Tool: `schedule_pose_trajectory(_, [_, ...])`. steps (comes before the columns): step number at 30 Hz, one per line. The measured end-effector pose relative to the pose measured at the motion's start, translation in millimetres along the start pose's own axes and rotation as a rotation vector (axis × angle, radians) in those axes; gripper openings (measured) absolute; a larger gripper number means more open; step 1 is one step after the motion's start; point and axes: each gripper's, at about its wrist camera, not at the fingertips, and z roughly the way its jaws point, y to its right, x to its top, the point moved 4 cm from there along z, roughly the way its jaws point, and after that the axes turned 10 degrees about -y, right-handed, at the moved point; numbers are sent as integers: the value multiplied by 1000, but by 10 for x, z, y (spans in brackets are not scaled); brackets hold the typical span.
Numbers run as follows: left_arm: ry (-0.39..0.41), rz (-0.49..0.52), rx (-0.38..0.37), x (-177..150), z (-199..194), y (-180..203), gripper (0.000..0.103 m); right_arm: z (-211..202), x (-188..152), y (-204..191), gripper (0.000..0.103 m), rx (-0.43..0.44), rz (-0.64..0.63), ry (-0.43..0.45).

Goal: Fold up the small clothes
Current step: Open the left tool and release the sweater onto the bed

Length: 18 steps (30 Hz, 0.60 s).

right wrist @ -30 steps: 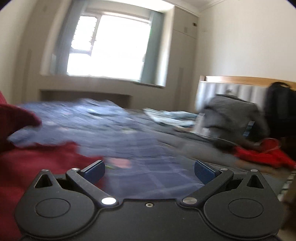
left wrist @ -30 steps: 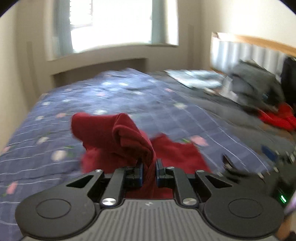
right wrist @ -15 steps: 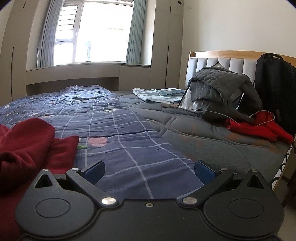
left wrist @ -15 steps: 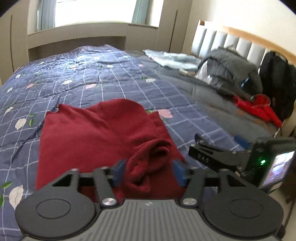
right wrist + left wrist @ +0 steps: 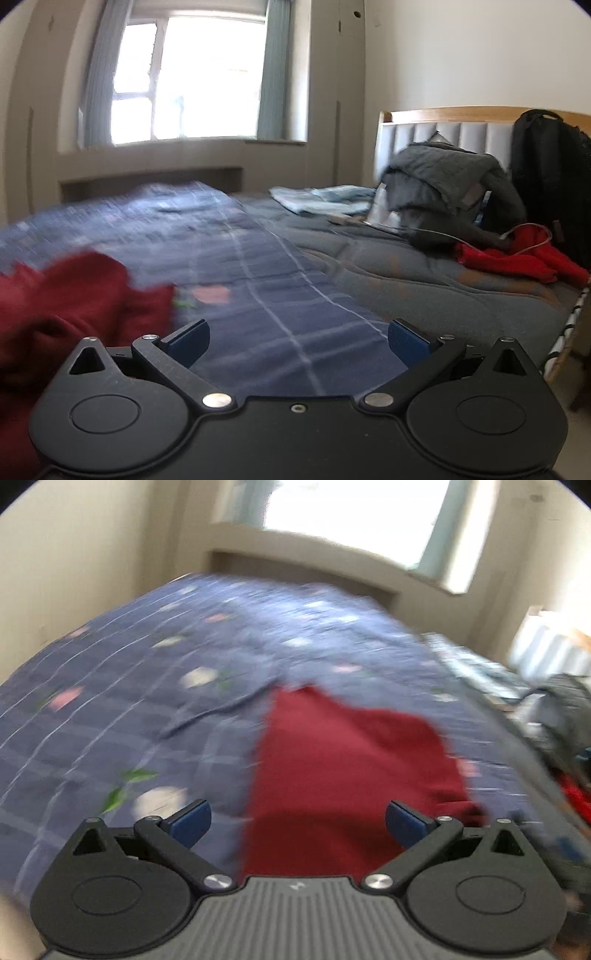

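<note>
A dark red garment (image 5: 347,771) lies on the blue checked bedspread (image 5: 147,701), partly folded, blurred by motion. My left gripper (image 5: 297,821) is open and empty, just above the garment's near edge. In the right wrist view the same red garment (image 5: 66,295) lies bunched at the left. My right gripper (image 5: 298,339) is open and empty over bare bedspread (image 5: 277,295), to the right of the garment.
A grey quilt (image 5: 424,288) covers the bed's right side. On it lie a grey jacket (image 5: 447,184), a bright red garment (image 5: 517,254), a light blue folded cloth (image 5: 321,197) and a black backpack (image 5: 550,177) by the headboard. A window wall stands behind the bed.
My left gripper opened, let go of the red garment and swung left over it. The garment now lies flatter on the bedspread. My right gripper stayed open and shifted slightly.
</note>
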Motion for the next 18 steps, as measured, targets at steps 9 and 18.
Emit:
schedule_pose_trajectory(9, [-25,-94,53,-46,97,-499,102,-578,43,-758,103,327,-129,-18])
schedule_pose_trajectory(18, [-37,-102,-1,-162,147,-499,102,-517,-260,-710,103,153,-211,-142])
